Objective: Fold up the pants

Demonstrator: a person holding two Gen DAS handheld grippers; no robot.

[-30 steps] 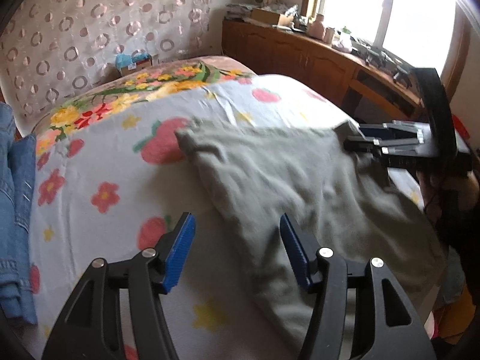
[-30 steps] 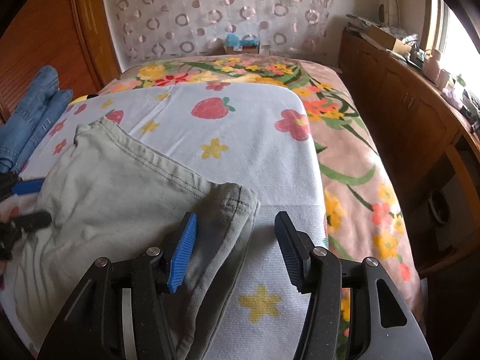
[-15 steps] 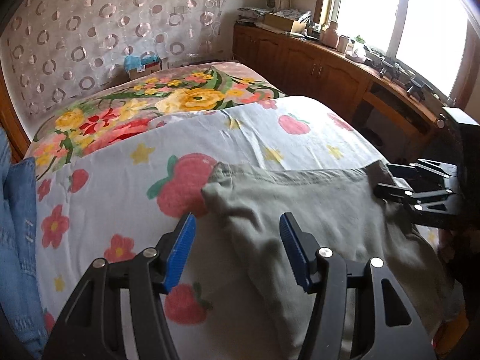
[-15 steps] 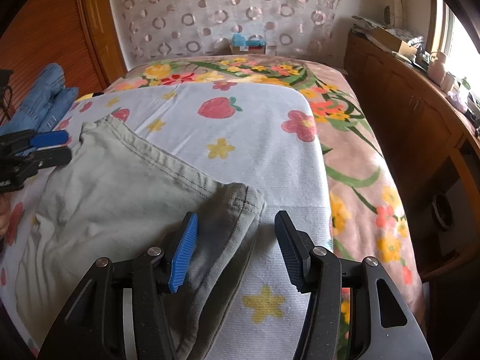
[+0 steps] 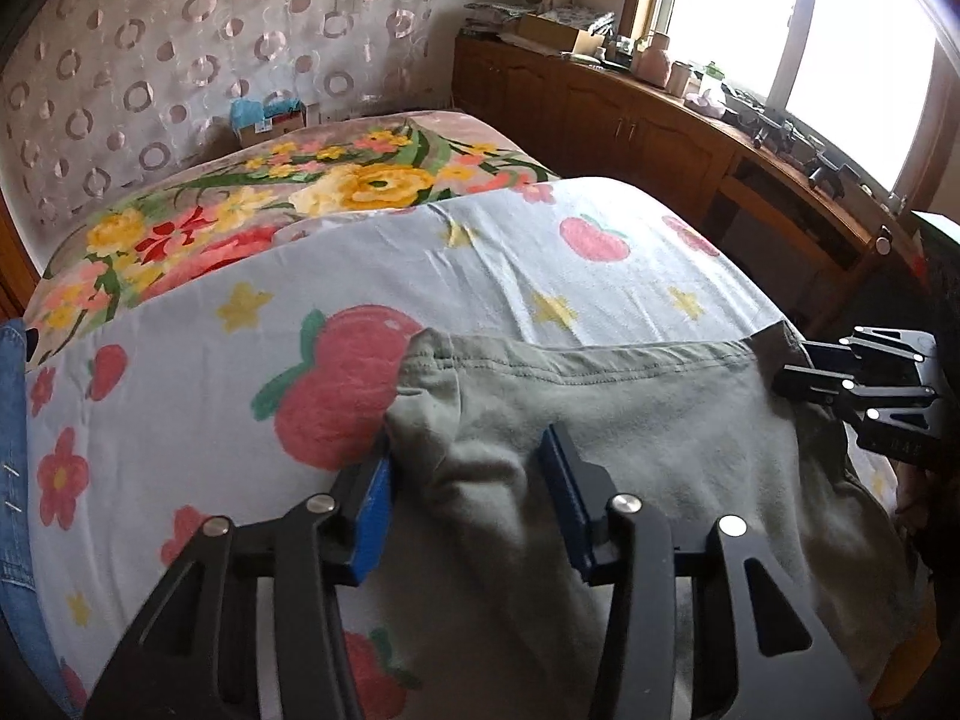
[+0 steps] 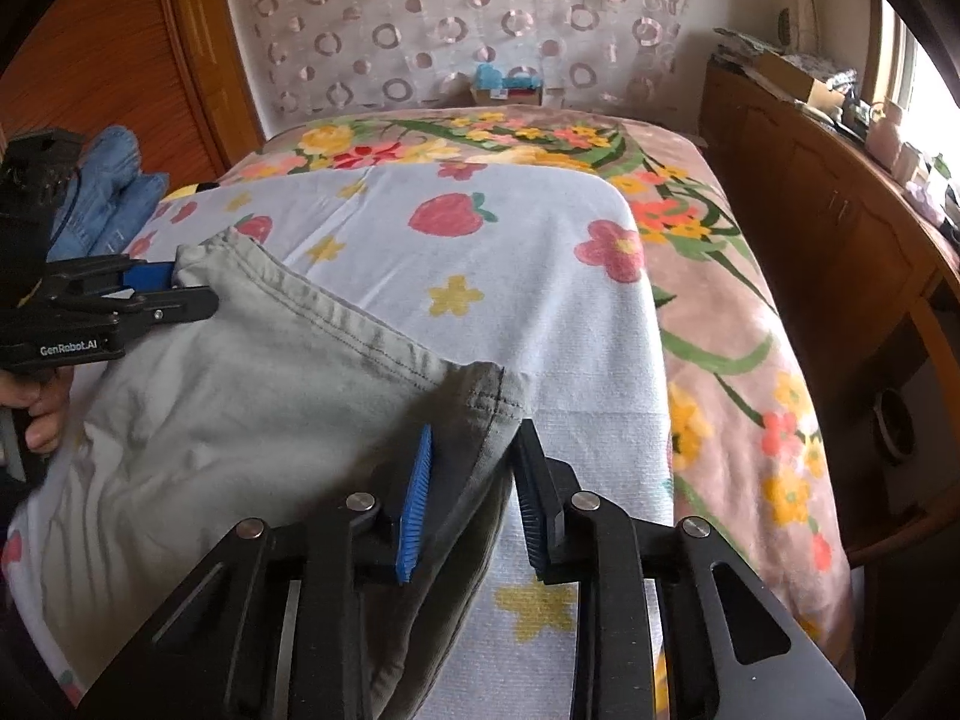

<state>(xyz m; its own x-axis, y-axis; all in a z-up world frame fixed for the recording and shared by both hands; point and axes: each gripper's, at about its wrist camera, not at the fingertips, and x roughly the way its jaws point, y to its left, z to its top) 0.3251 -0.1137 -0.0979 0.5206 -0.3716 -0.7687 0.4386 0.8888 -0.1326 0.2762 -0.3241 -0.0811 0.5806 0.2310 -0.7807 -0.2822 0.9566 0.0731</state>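
**Both grippers closing on the pants' top edge**

Left wrist view: the grey-green pants [image 5: 630, 420] lay across the near part of the bed, on a pale sheet [image 5: 480, 252] printed with strawberries, flowers and stars. The left gripper [image 5: 465, 480] sat over the left corner of the stitched top edge, and bunched cloth filled the gap between its blue fingers [image 5: 372, 516]. The fingers had just been closing; the left one touched the fabric's edge, but whether both pressed the cloth firmly could not be told. At the right edge the right gripper [image 5: 798, 381] reached in to the other corner of the same hem. Denim [image 5: 12, 480] lay along the left side of the bed. A floral blanket [image 5: 300, 192] covered the far part, and a wooden counter [image 5: 690, 138] ran under the window.

Right wrist view: the right gripper [image 6: 471, 492] straddled the darker right corner of the pants [image 6: 240, 408]. Its fingers [image 6: 414, 510] had just been closing, and the folded hem stood between them with both pads up against it. At the left the left gripper [image 6: 192, 294], held in a hand [image 6: 42, 414], met the far corner. The jeans [image 6: 114, 192] lay behind it
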